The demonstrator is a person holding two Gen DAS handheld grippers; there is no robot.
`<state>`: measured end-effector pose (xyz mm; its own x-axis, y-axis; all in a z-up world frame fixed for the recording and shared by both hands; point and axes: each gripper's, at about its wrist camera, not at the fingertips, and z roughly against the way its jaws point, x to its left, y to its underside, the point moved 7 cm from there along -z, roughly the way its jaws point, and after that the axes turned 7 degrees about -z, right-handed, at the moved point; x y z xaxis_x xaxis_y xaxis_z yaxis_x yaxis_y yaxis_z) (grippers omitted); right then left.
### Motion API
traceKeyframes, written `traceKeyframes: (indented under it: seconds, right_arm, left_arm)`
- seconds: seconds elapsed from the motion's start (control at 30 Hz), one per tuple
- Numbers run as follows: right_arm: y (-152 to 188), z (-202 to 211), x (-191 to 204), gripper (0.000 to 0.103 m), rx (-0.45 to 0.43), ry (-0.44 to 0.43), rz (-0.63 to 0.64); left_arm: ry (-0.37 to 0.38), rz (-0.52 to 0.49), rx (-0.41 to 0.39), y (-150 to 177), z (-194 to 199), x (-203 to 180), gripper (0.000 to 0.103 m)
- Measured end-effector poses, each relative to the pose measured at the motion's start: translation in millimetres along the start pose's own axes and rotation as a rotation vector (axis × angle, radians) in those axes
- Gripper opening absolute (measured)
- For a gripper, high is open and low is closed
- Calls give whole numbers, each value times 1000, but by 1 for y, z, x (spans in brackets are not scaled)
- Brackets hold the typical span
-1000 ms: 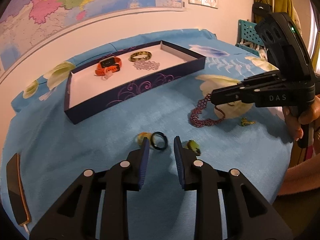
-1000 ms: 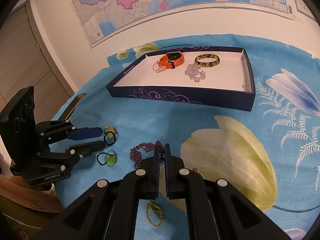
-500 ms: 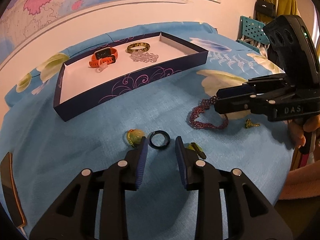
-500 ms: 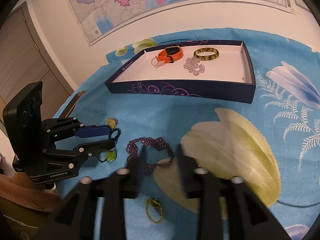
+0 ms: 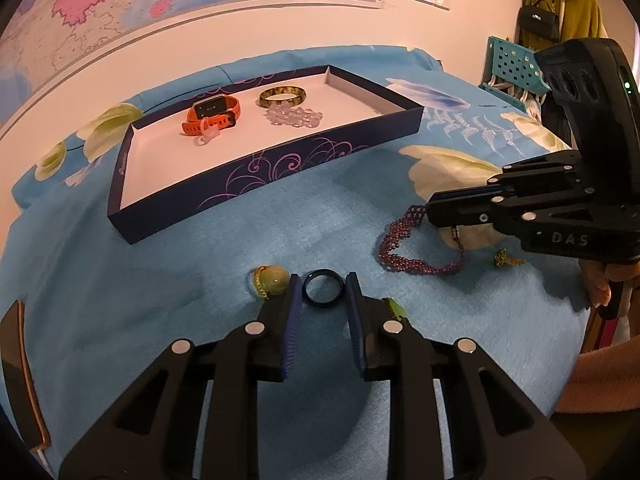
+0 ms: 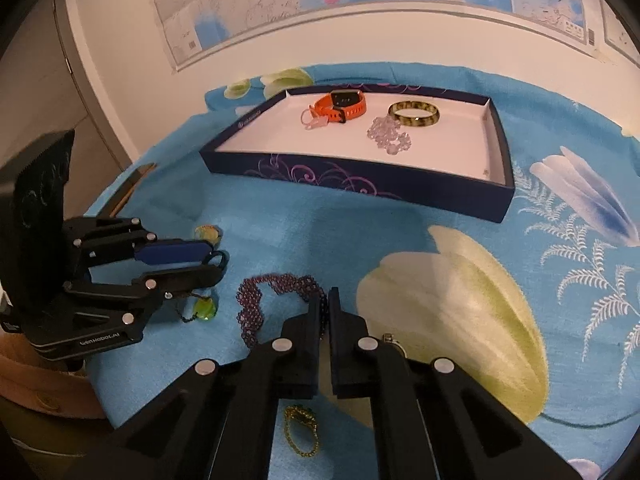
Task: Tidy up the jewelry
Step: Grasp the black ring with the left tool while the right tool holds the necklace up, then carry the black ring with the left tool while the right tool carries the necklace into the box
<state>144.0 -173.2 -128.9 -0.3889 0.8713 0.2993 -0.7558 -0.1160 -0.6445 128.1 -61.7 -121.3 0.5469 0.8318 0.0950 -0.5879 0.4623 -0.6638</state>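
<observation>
Left gripper (image 5: 322, 298), jaws apart around the dark ring (image 5: 323, 293) near the cloth's front edge (right gripper (image 6: 328, 300) pinches the purple bracelet (image 6: 256, 304)), could nudge the flat ring away if one finger touches first.

The tabletop (image 5: 200, 280), under a blue flowered cloth, carries a dark tray (image 5: 280, 164) toward its far edge; a purple bead chain (image 5: 404, 258), a dark ring (image 5: 323, 292) and small pendants lie nearer.
</observation>
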Motion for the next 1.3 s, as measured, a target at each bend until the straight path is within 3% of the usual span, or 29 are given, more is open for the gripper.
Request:
traceKeyframes:
  seconds: [0.33, 0.7, 1.3]
  right_arm:
    - [-22, 21, 9, 3, -72, -27, 13]
    - [-51, 34, 15, 3, -133, -22, 42]
    - [-105, 29, 5, 3, -200, -25, 39]
  left_arm:
    - [23, 55, -76, -14, 21, 10, 22]
    - [-3, 74, -142, -37, 37, 27, 22]
    - [-52, 71, -174, -72, 29, 55, 22]
